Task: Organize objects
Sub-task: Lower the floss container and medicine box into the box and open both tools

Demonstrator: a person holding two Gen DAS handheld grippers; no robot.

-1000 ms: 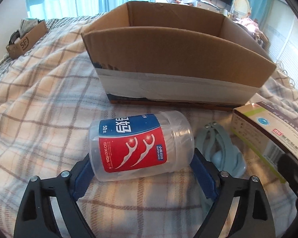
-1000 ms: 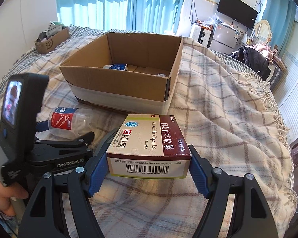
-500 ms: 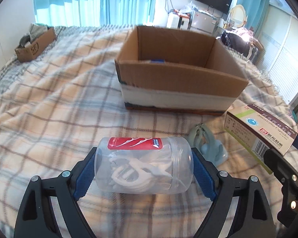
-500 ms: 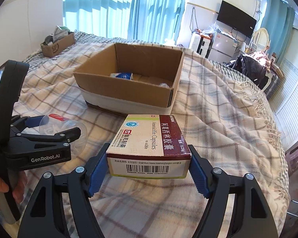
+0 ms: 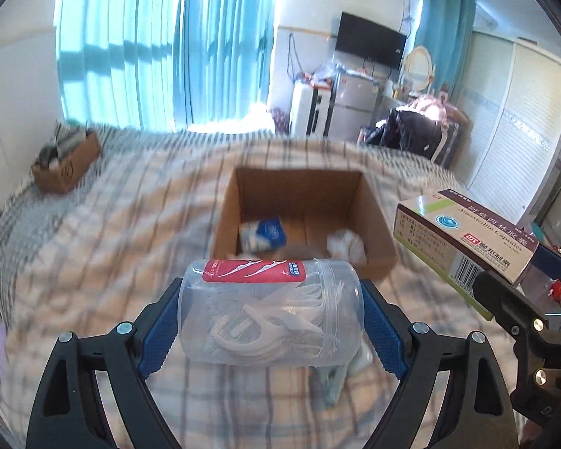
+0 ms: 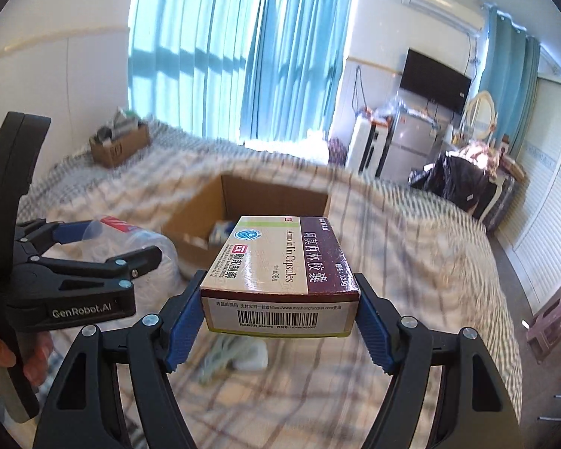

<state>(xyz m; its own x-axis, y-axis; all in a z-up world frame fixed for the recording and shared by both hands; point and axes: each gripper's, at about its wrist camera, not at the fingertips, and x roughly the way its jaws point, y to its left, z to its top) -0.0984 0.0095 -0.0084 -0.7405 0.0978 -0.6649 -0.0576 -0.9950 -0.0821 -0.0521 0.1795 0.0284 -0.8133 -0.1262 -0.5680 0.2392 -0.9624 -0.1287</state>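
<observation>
**Two loads in the air, one box ahead**

From where I stand, both tools are loaded. The left gripper (image 5: 270,312) has its blue pads pressed against the two ends of a clear floss-pick jar (image 5: 270,310), which lies crosswise between the fingers, red label up. The right gripper (image 6: 280,308) is clamped on the long sides of an amoxicillin carton (image 6: 282,273), barcode end facing back toward the handle. Neither is open any wider than its load.

The open cardboard box (image 5: 379,239) sits ahead of and below both tools on the plaid blanket (image 5: 93,247), with a blue-and-white packet (image 5: 262,232) and something white and crumpled (image 5: 346,244) already on its floor. Under the left tool's fingers a pale green clip-like thing (image 5: 331,383) lies on the blanket.

To my eye the job now is carrying both items over the near wall and setting them down inside. I'd bring them in one at a time, since the tools hang close beside each other. The jar looks slick and round, so keep it level and lower it toward the bare floor before letting the fingers part. The carton wants the bare strip between the packet and the crumpled thing.
</observation>
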